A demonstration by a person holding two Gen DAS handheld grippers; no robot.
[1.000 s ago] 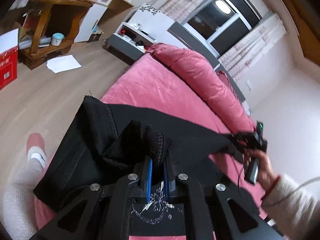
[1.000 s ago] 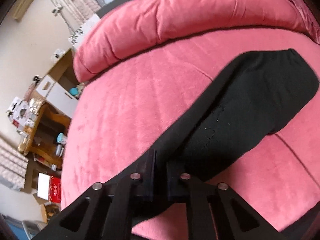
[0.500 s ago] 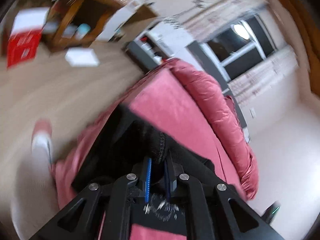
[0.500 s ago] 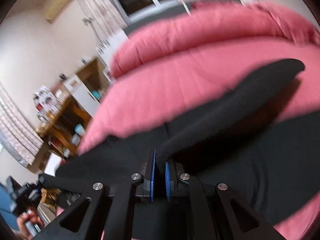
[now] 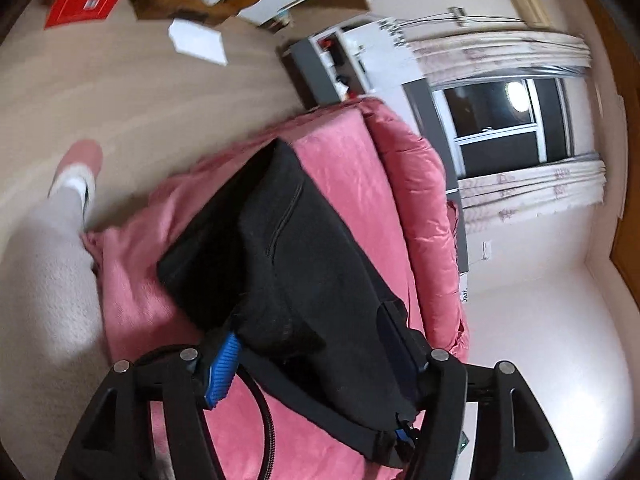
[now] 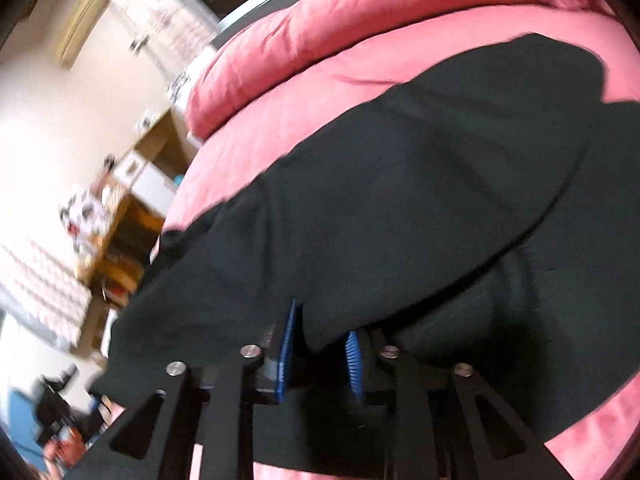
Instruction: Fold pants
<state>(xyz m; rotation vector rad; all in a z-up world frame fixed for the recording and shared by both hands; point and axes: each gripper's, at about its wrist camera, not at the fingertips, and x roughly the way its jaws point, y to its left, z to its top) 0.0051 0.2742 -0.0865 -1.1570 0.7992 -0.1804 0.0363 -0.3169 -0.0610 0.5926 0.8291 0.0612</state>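
Black pants point(image 5: 320, 248) lie between the spread fingers of both hand-held grippers point(image 5: 316, 356) point(image 6: 320, 344).

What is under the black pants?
The black pants lie on a pink bed cover, which shows all around them. They are folded over, so a lower layer of pants and the cover beneath are hidden.

Black pants point(image 6: 420, 200) lay spread across a pink bed point(image 6: 304, 120), filling the centre and right of the frame. At bottom centre, the right gripper point(image 6: 320, 344) showed parted blue-padded fingers point(image 6: 286, 344) with a fabric edge drooping between them; background blurred
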